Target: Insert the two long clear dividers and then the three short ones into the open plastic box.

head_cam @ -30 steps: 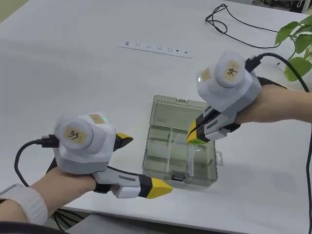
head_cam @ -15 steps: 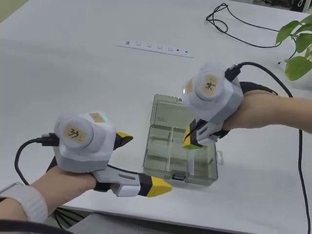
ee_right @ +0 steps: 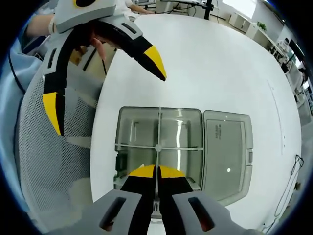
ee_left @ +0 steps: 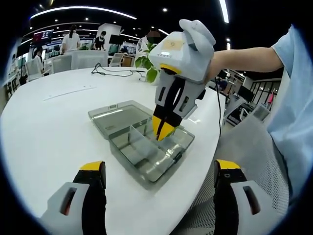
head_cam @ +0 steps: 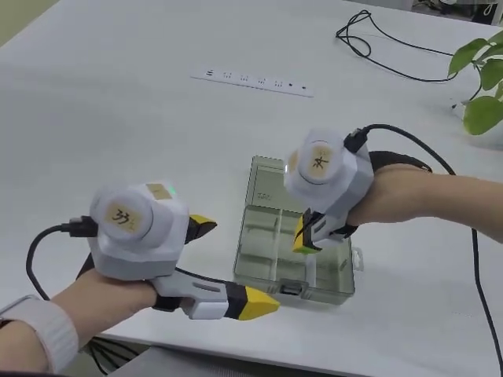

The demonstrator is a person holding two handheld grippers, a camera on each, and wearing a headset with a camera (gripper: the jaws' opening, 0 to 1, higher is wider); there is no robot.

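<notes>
**Head view.** An open plastic box of tinted clear material lies near the front edge of a white table. Its lid is folded flat on the far side. The right gripper points steeply down, with its yellow tips inside the right half of the box. The left gripper is held just to the left of the box and clear of it, with its jaws spread wide. A white power strip lies well beyond the box. A black cable and the green leaves of a plant are at the far right.

**Right gripper view.** The jaws are pressed together on the thin edge of a clear divider, which runs straight up from the slit between the tips. It meets a fitted divider that crosses the box at a right angle, so the interior is split into compartments. The lid lies to the right of the box in this view, and the left gripper hangs open at upper left.

**Left gripper view.** The two yellow-tipped jaws rise at the lower corners, far apart and holding nothing. Beyond them is the box, and the right gripper comes down from above with its tips at the upright dividers. Which of the dividers are long and which are short cannot be told.
</notes>
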